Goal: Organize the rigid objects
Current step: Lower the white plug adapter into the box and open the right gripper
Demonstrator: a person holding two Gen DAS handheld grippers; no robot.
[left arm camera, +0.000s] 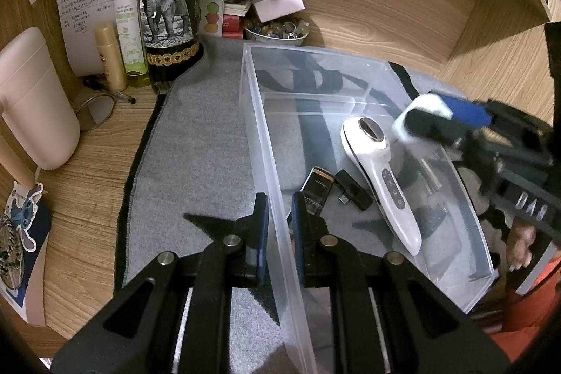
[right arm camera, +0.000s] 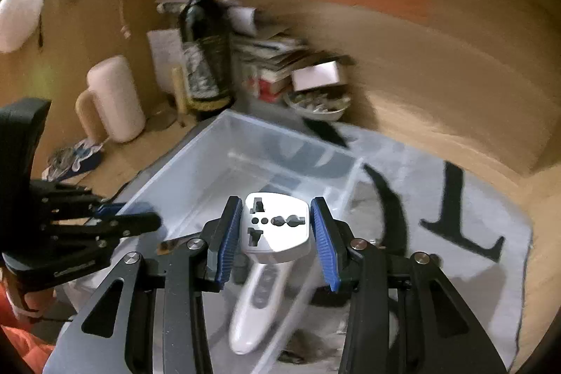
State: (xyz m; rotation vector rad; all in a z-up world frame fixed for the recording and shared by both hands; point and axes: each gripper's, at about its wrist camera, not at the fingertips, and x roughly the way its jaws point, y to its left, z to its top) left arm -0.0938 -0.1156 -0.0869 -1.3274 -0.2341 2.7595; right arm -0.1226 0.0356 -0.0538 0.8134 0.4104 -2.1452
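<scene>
A clear plastic bin [left arm camera: 253, 100] stands on a grey mat. My left gripper [left arm camera: 279, 203] is shut on the bin's near left wall. Inside the bin lie a white handheld device [left arm camera: 380, 174], a black USB plug adapter [left arm camera: 353, 190] and a small black-and-gold gadget [left arm camera: 316, 186]. My right gripper [right arm camera: 276, 201] is shut on a white travel plug adapter [right arm camera: 277, 239] and holds it above the bin [right arm camera: 224, 123], over the white device [right arm camera: 259, 298]. In the left wrist view the right gripper [left arm camera: 420, 121] comes in over the bin's right rim. The right wrist view shows the left gripper [right arm camera: 140, 220] at the left wall.
A dark wine bottle [left arm camera: 168, 6], a green spray bottle [left arm camera: 128, 13], a beige jug [left arm camera: 33, 100] and a bowl of beads [left arm camera: 277, 30] crowd the back left corner. Wooden walls close in behind. The grey mat [left arm camera: 196, 146] lies under the bin. A person's hand [left arm camera: 522, 244] is at right.
</scene>
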